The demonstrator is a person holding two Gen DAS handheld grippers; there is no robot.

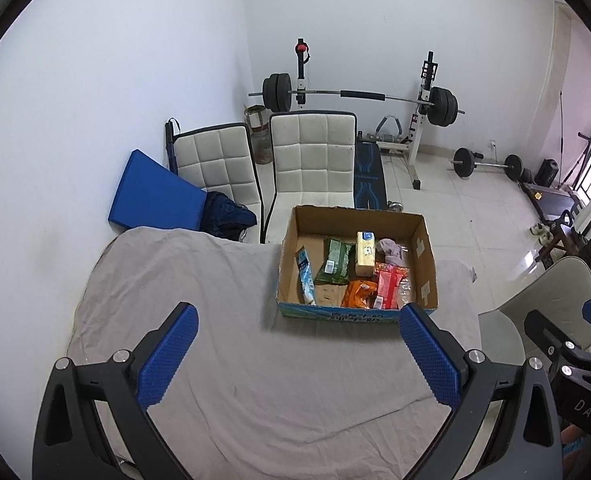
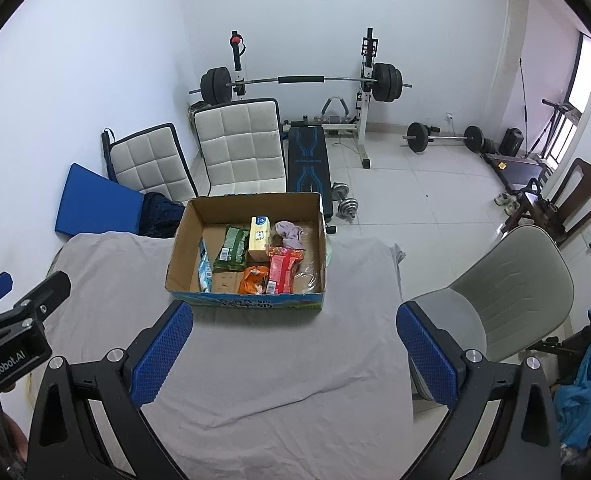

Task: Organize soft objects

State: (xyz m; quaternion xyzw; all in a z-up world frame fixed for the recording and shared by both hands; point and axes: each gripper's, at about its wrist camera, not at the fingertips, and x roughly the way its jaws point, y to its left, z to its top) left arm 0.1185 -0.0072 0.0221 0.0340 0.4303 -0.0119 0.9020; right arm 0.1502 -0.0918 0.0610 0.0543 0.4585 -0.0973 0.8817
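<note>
On the grey cloth (image 1: 255, 360) of the tabletop, toward 12 o'clock from both tools, stands an open cardboard box (image 1: 423, 256), and all the task's things lie inside it.

Going from left to right in the left wrist view: the left tool (image 1: 297, 354) hangs over the cloth with its blue pads (image 1: 167, 360) spread wide, and nothing is between them. Inside the box, at its 9 o'clock side, a light blue pack (image 1: 305, 276) leans on the wall. Beside it lies a green pack (image 1: 335, 262), then a yellow pack (image 1: 365, 254), which touches the green one. At 1 o'clock in the box lies a crumpled mauve cloth (image 1: 391, 250). At the near wall, around 6 o'clock, lies an orange bag (image 1: 359, 294), and just right of it a red pack (image 1: 389, 288). At the far right edge of this view, part of the right tool (image 1: 575, 332) shows.

In the right wrist view, the left tool shows at 9 o'clock, only in part. The right tool (image 2: 293, 354) is also wide open over the cloth and holds nothing. The box (image 2: 183, 248) stands at 12 o'clock from it, slightly left. A grey chair (image 2: 511, 292) stands at 3 o'clock, beside the tabletop edge.
</note>
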